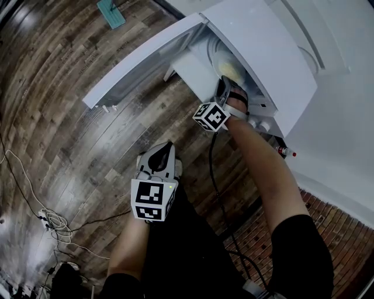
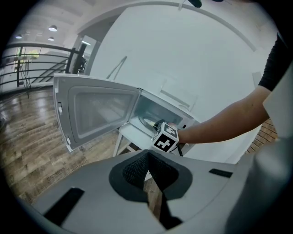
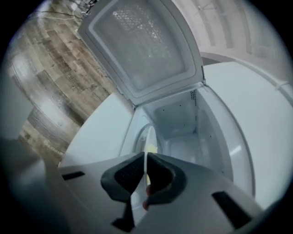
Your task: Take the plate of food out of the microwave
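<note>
Plate (image 1: 224, 63) and food (image 1: 232, 70) are mostly hidden. From the head view only a pale curve and a yellowish patch show inside the open microwave (image 1: 263, 52) at about 1 o'clock, with the right gripper (image 1: 225, 87) and the person's forearm across the front of them. What the food is I can't make out. In the right gripper view the plate (image 3: 148, 137) appears edge-on as a thin white line, and the right gripper (image 3: 145, 171) has its jaws clenched on that rim, still within the oven's mouth. The cavity's far wall is plain and dimly lit.

The left gripper (image 1: 162, 155) hangs back near centre frame, well apart from the oven. In its own view the left gripper (image 2: 147, 169) has its jaws pressed together with nothing between them.

The microwave door (image 1: 140, 58) swings wide toward 11 o'clock. It is grey-framed, and its window is cloudy. The oven stands on a white surface (image 1: 339, 134) that runs off at 3 o'clock.

Below lies a wood-plank floor (image 1: 70, 117), with a tangle of white cables (image 1: 52, 222) at 8 o'clock and brick paving (image 1: 263, 233) at 5 o'clock. A teal object (image 1: 111, 13) at 11 o'clock is cut off by the frame. A small red-tipped item (image 1: 286, 152) by the oven is too small to identify. A dark railing (image 2: 36, 68) shows far off at 10 o'clock in the left gripper view.
</note>
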`<action>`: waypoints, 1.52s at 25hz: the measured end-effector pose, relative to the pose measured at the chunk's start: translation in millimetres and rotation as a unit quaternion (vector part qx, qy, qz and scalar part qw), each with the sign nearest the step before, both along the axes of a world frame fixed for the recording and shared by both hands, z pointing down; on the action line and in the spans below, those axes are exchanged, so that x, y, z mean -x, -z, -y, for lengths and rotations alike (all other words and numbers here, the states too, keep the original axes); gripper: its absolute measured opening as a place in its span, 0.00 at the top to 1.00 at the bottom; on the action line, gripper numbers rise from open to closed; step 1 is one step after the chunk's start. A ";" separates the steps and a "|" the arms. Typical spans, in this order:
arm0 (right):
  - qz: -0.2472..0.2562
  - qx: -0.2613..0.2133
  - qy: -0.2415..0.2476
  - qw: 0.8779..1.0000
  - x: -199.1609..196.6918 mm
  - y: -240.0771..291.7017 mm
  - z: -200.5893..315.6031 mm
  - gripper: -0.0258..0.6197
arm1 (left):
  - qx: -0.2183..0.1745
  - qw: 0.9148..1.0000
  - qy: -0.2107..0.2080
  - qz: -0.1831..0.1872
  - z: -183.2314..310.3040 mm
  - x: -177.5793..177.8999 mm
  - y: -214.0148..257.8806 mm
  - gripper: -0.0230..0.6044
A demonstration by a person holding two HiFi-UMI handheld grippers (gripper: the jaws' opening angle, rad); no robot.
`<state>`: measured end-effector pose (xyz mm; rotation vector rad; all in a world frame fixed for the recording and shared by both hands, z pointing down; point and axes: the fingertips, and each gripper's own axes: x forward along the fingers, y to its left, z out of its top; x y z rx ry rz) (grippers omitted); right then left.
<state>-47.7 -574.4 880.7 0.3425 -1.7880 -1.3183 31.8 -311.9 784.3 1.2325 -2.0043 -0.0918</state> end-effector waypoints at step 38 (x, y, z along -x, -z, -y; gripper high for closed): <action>0.089 -0.007 0.266 0.960 -16.7 418.0 -136.8 0.92 | -0.050 0.984 0.021 0.172 11.5 61.9 347.5 0.98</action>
